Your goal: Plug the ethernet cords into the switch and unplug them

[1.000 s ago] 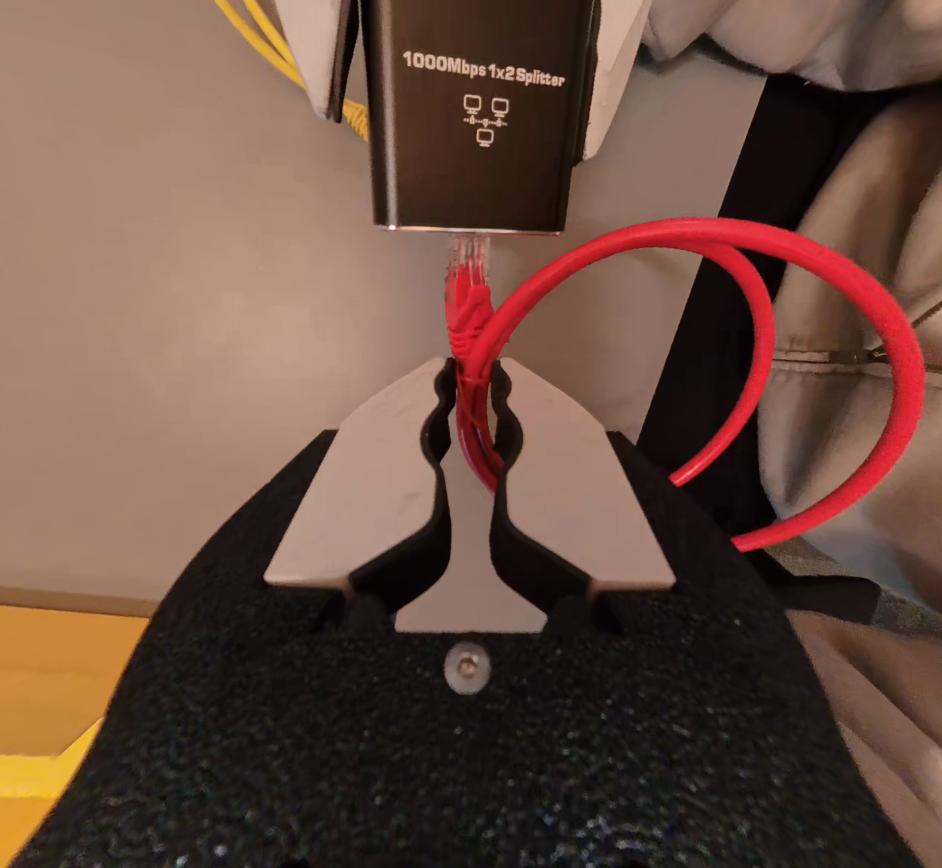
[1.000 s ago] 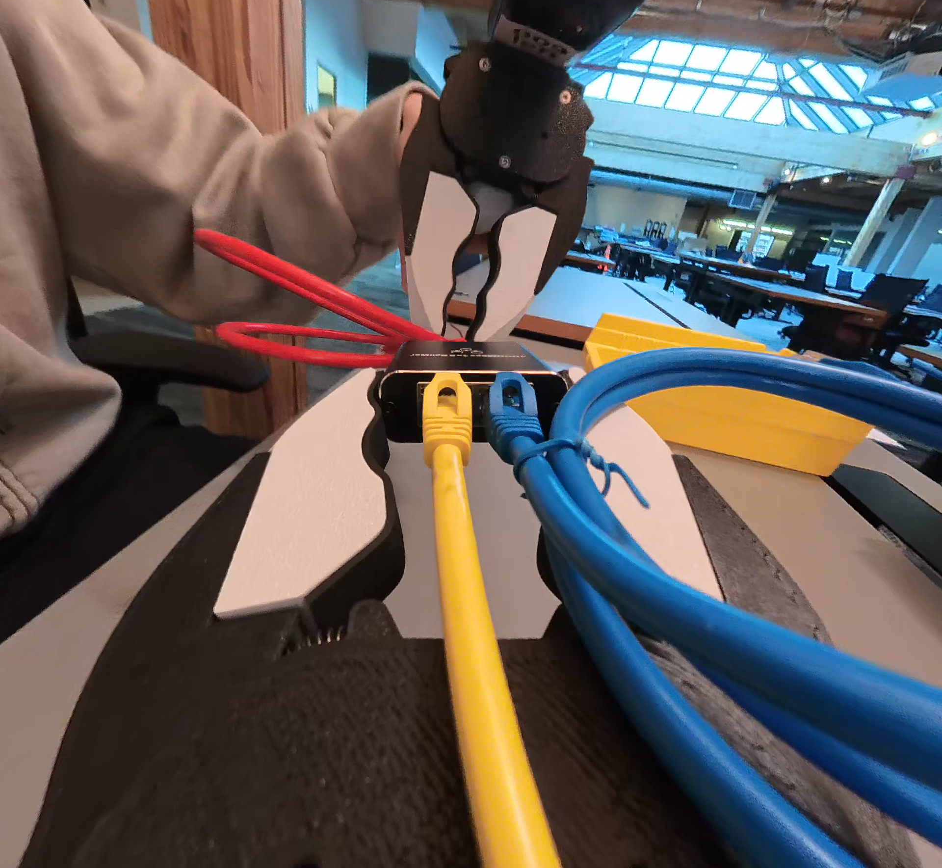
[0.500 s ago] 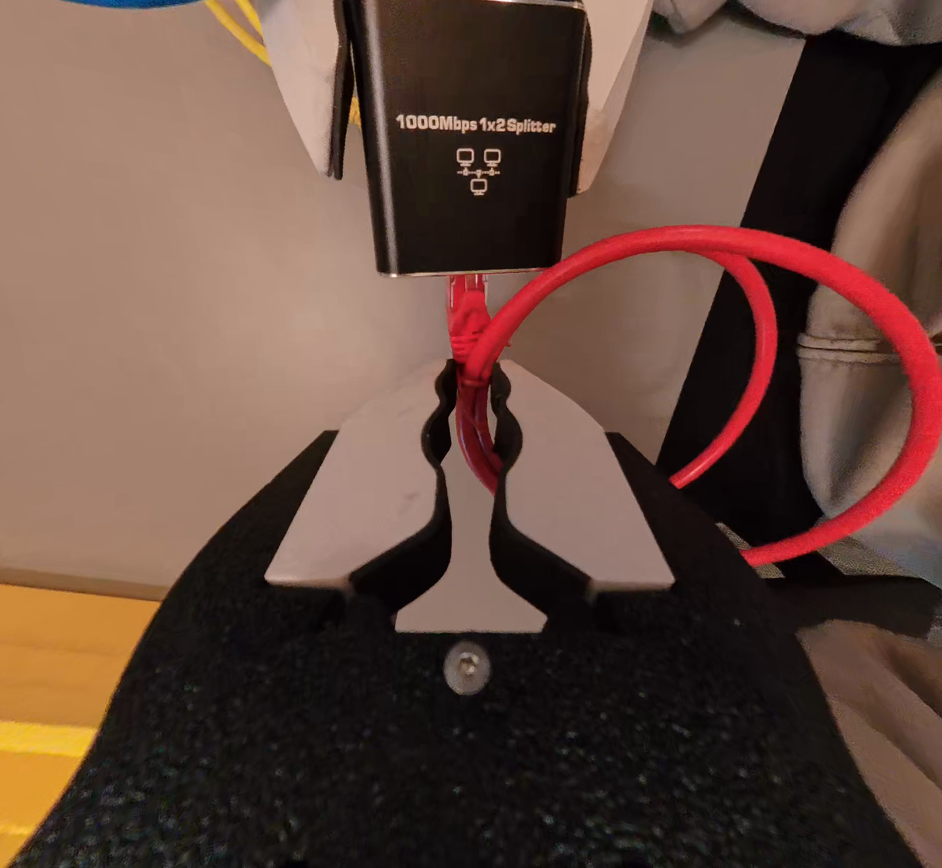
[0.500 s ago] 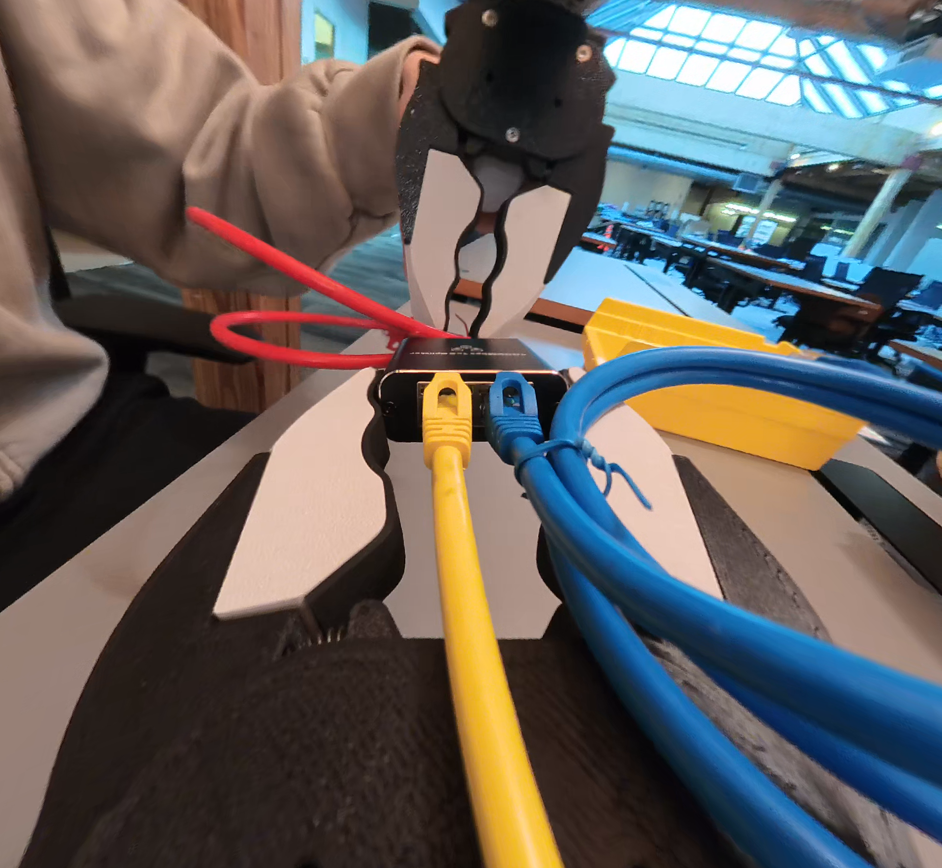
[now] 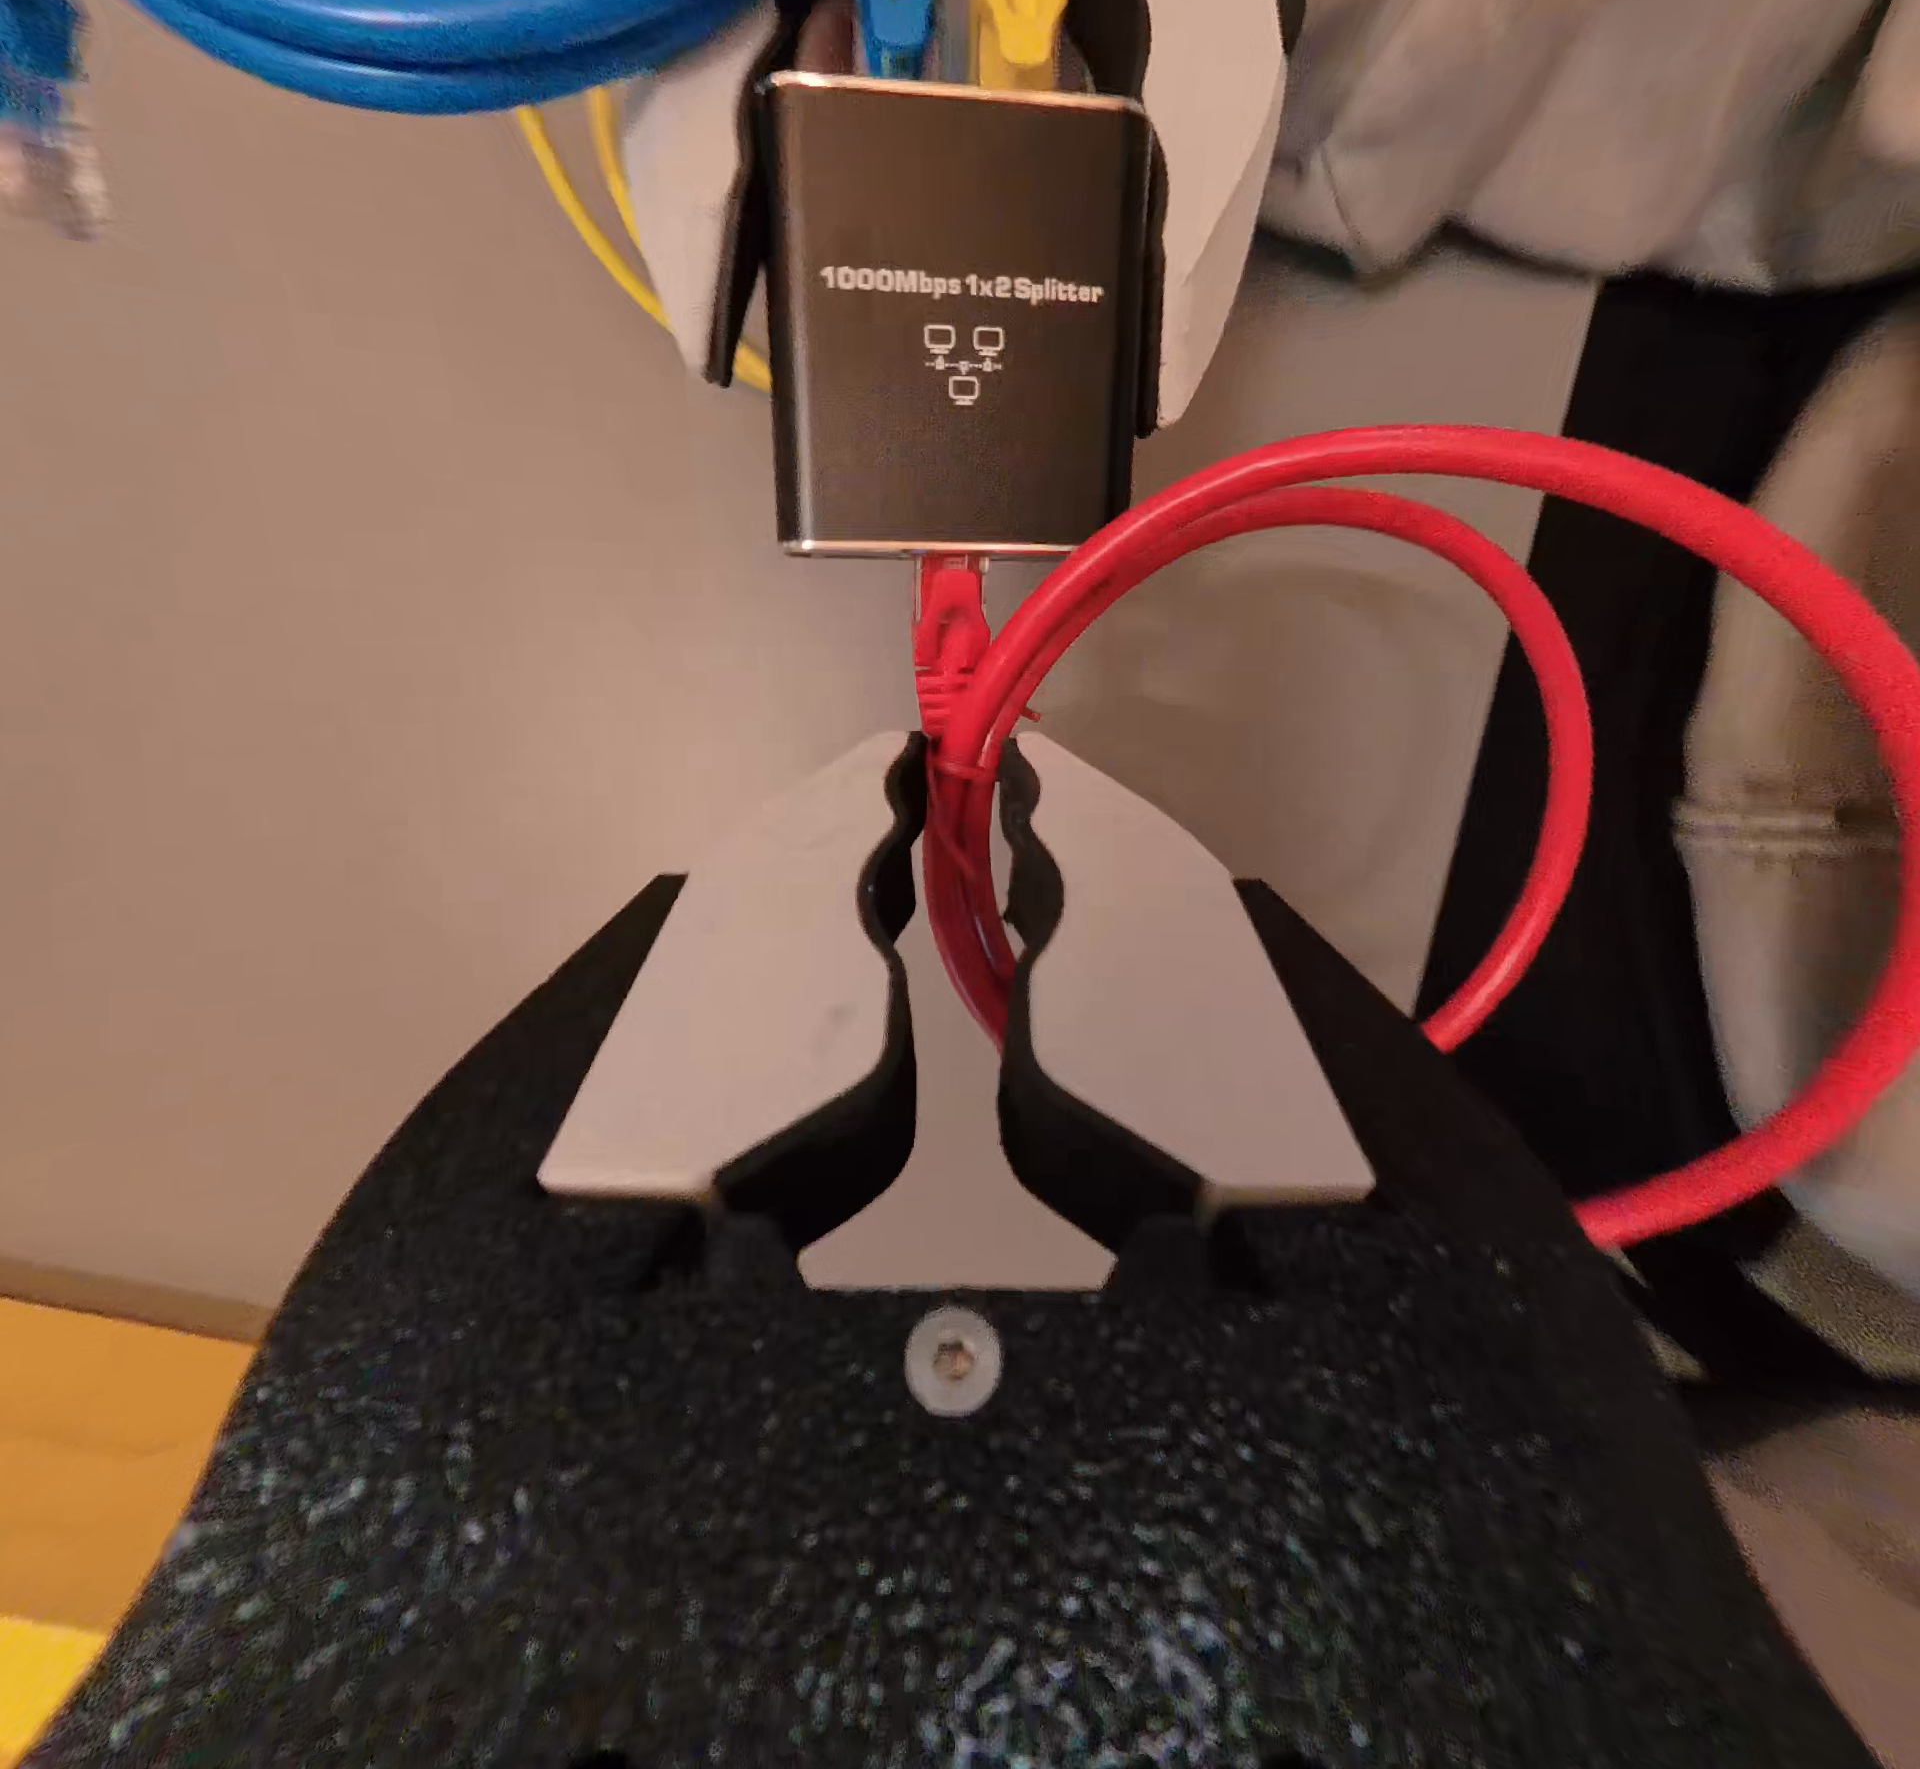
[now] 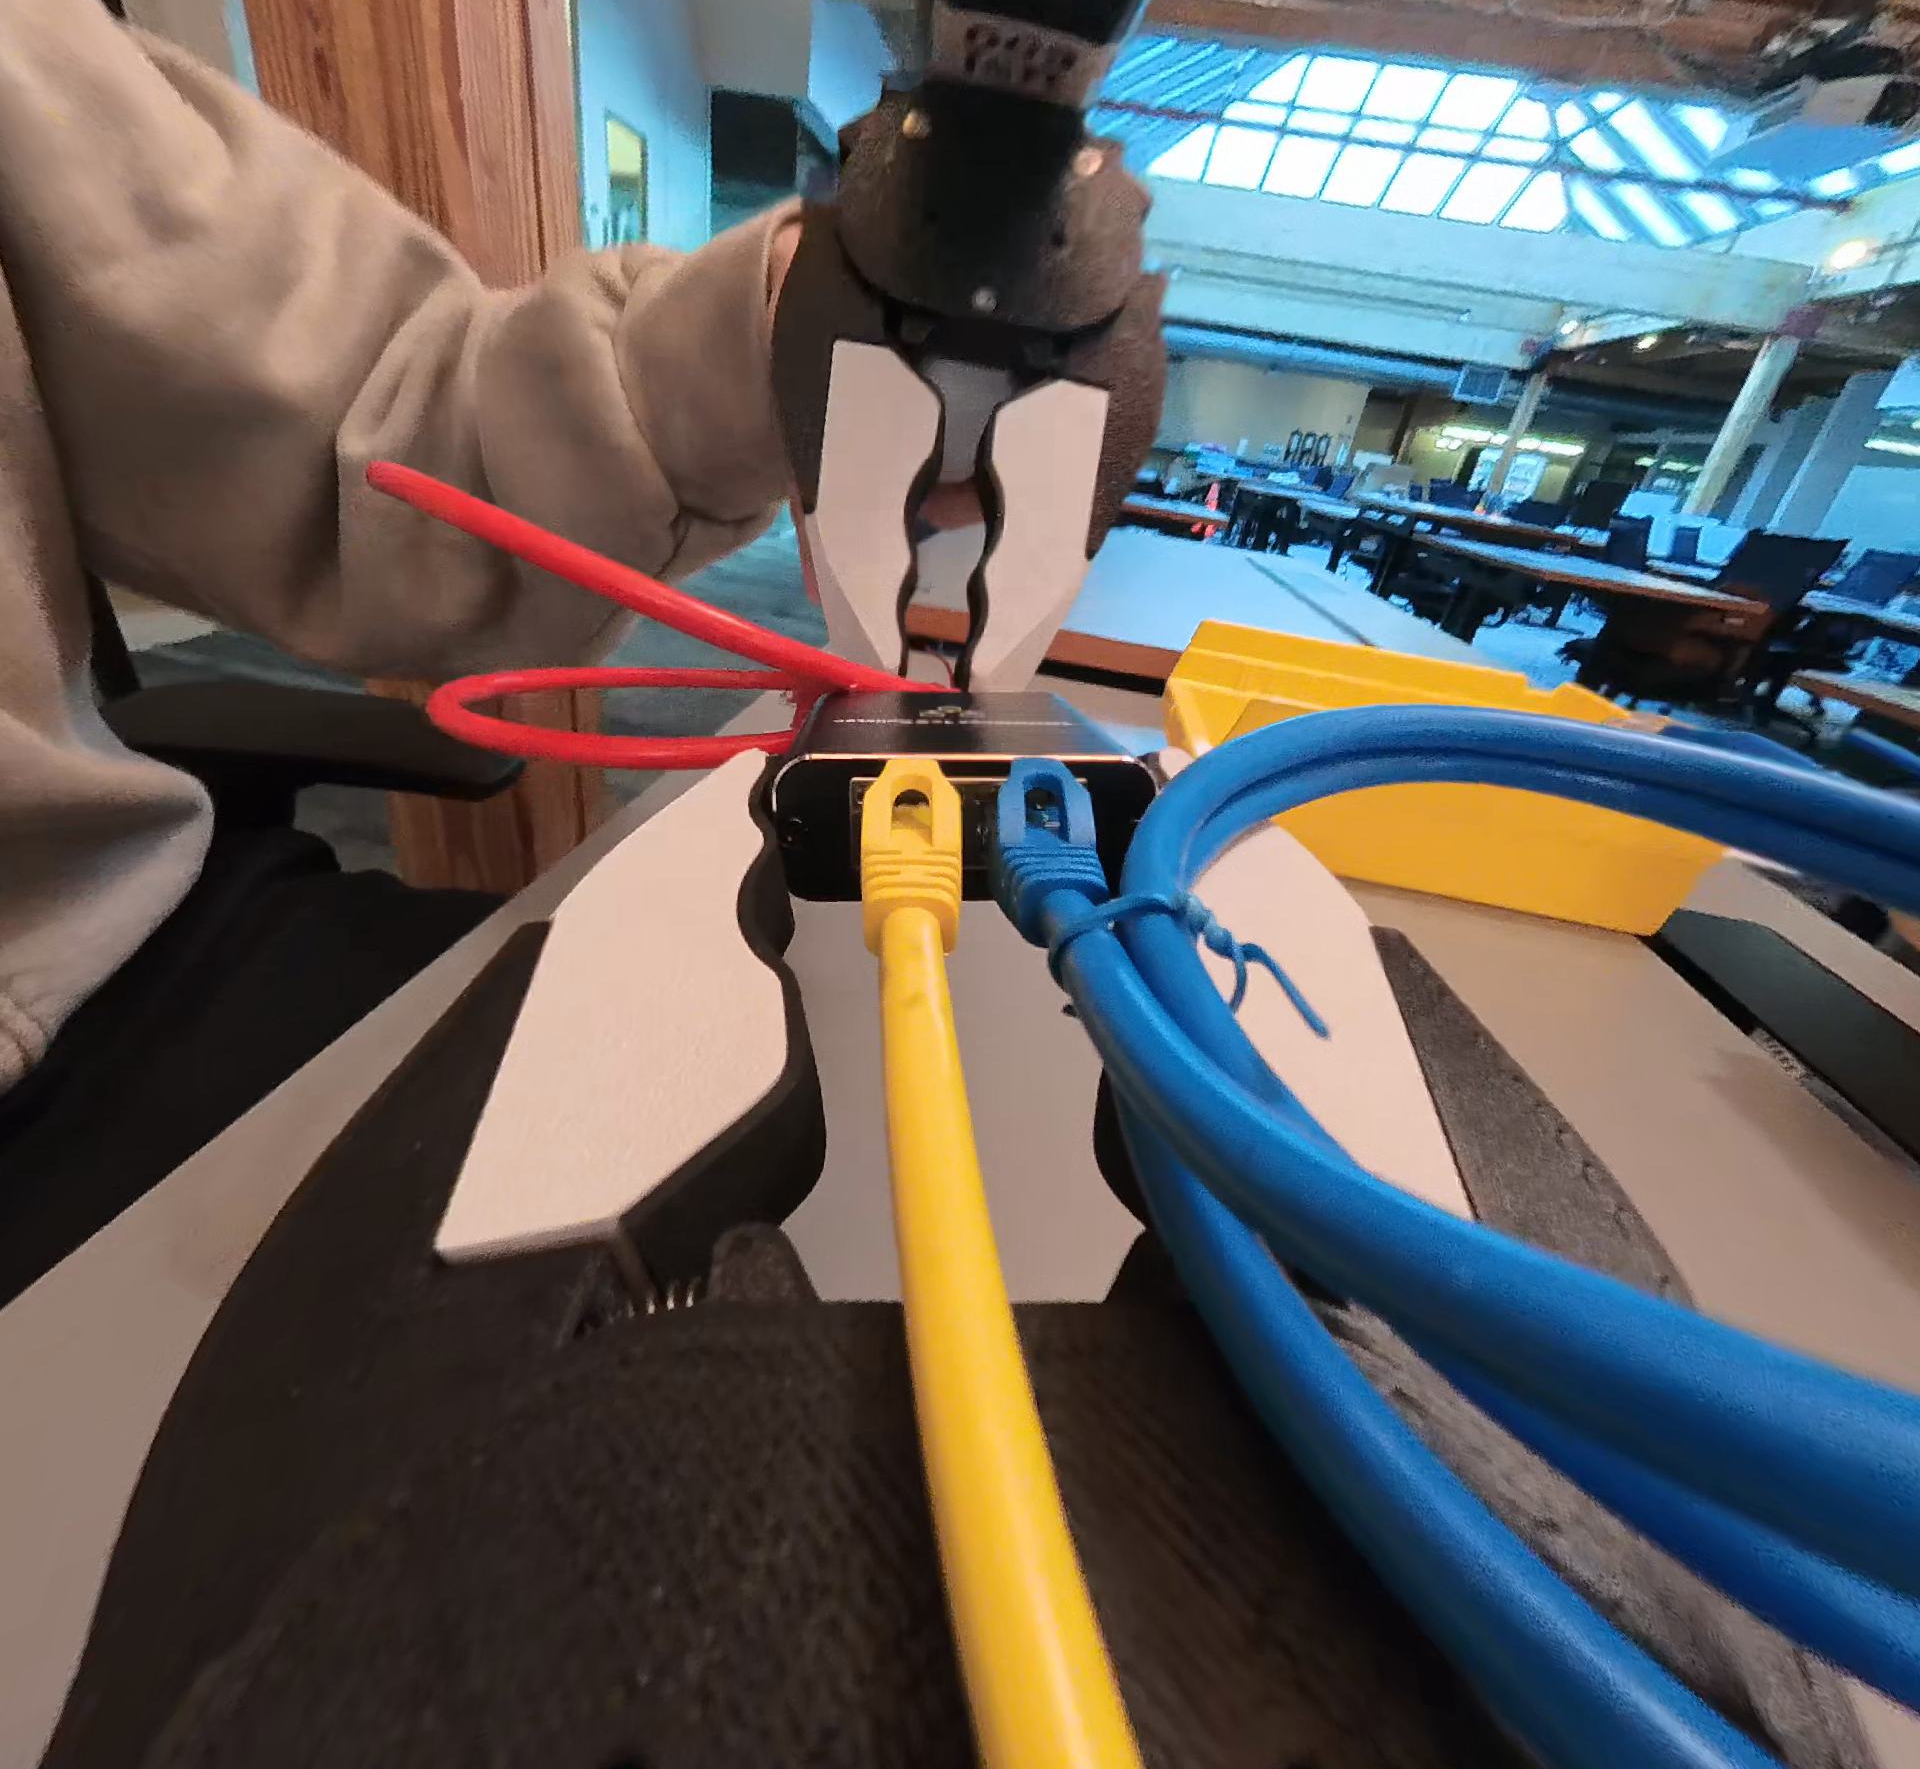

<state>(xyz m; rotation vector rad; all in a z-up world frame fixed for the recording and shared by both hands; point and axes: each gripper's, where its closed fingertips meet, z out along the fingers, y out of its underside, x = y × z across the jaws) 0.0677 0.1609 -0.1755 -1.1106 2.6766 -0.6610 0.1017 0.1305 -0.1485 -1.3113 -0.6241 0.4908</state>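
1. Leftmost in the right wrist view, the red cord (image 6: 613,670) loops beside a grey sleeve (image 6: 343,431); the left gripper (image 5: 961,753) has its jaws clamped on this cord just behind its plug.
2. Centrally, the switch (image 5: 961,317) sits wedged between the right gripper (image 6: 961,826) jaws, which squeeze its sides above the table (image 6: 1662,1075).
3. Rightward, the yellow cord (image 6: 914,888) and blue cord (image 6: 1049,867) sit plugged into its near face.
4. Judging by this, the red plug looks seated; push or pull straight along the port axis, bracing the switch firmly.
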